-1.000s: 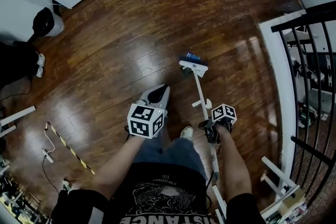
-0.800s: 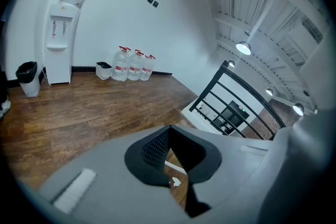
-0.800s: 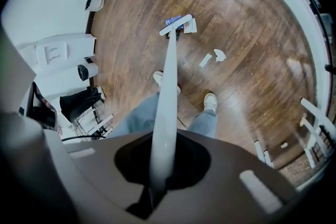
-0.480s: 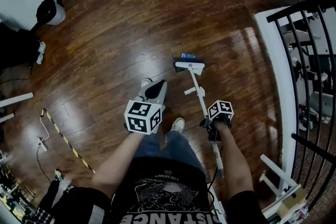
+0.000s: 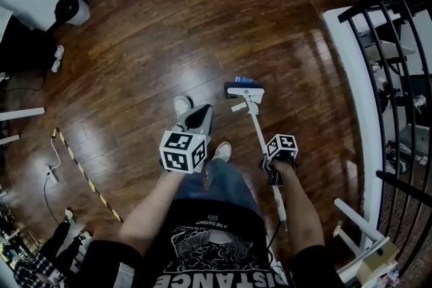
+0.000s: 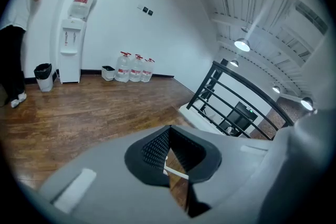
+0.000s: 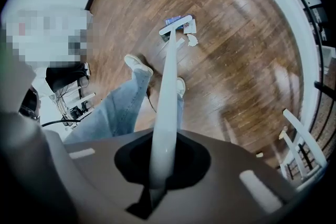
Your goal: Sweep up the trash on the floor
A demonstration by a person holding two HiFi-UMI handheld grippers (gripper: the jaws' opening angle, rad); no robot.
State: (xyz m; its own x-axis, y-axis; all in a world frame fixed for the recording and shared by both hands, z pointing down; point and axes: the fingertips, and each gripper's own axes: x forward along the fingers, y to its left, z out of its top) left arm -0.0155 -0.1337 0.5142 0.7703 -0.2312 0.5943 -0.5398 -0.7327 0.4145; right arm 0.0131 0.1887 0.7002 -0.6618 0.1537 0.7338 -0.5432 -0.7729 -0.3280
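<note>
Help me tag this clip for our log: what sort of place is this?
Probably an office or studio, perhaps an upper level: a water dispenser with spare water jugs near it, a black railing, and a wood plank floor.

The broom (image 5: pixel 258 128) stands on the floor (image 5: pixel 155 44) right of the shoes (image 5: pixel 222 151), trash (image 5: pixel 241 79) just beyond its head.
</note>
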